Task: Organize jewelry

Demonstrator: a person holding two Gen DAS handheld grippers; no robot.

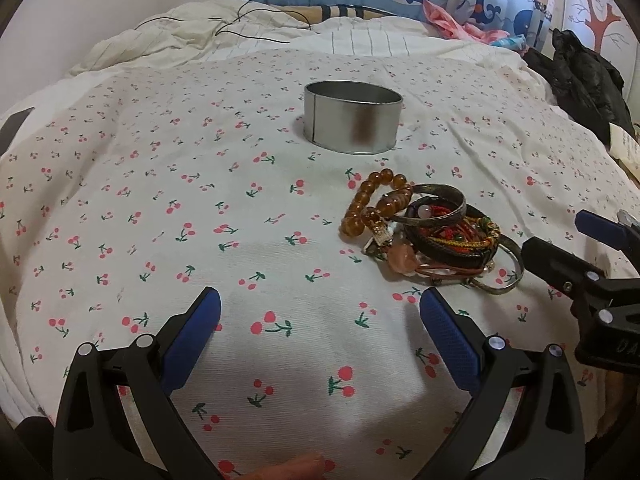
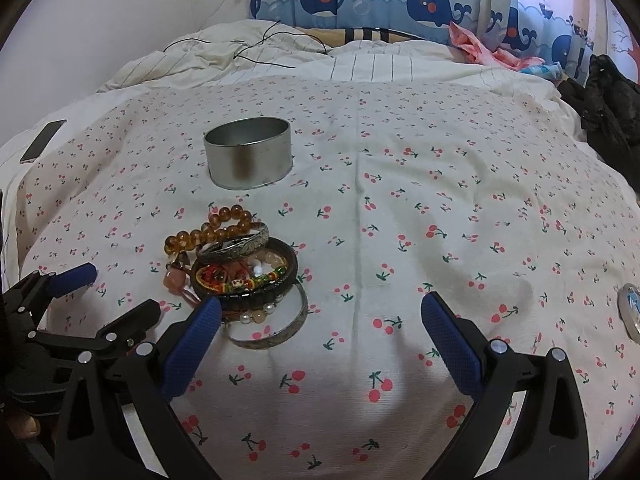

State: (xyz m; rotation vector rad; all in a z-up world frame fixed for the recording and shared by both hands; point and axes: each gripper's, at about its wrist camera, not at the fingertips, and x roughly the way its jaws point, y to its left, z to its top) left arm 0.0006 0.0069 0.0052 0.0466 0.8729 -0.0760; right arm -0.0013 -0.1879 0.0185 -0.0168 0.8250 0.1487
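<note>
While the jewelry pile [image 2: 240, 268] is lying just in front of the empty tin [image 2: 249, 152], both the left gripper [image 1: 320, 320] and right gripper [image 2: 320, 320] are hovering spread wide, ideally isolating one bangle before closing.

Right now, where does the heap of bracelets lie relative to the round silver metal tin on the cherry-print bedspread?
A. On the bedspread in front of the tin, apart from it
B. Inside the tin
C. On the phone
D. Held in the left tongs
A: the heap of bracelets lies on the cherry-print bedspread, nearer the camera than the round silver metal tin, with bare cloth between them.
</note>
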